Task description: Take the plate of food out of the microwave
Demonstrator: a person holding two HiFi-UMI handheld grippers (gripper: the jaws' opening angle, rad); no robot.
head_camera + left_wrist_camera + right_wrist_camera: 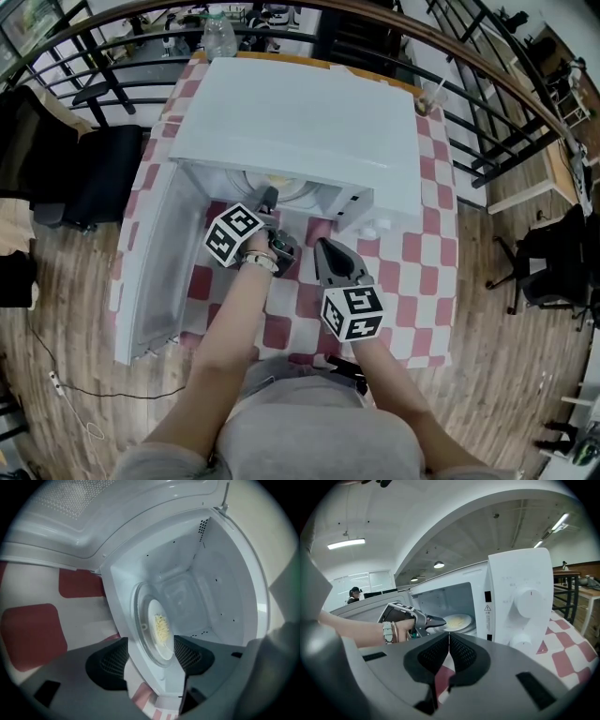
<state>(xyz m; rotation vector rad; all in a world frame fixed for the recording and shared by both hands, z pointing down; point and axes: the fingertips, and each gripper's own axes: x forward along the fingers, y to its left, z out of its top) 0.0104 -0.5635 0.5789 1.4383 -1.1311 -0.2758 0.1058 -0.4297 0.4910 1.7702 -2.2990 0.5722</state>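
The white microwave (291,122) stands on a red-checked table with its door (155,272) swung open to the left. Inside, a white plate (161,630) with pale yellow food (162,626) rests on the glass turntable (139,616). My left gripper (151,656) is open at the oven's mouth, its jaws apart just short of the plate's rim and nothing gripped between them. From the right gripper view the left gripper (438,619) points at the plate (457,620). My right gripper (449,644) is shut and empty, hanging in front of the microwave's right side.
The control panel (520,602) with two knobs is right of the cavity. The checked tablecloth (412,272) ends close to my body. A clear bottle (218,36) stands behind the microwave. A black railing (487,112) curves around the table, and a dark chair (94,169) is at the left.
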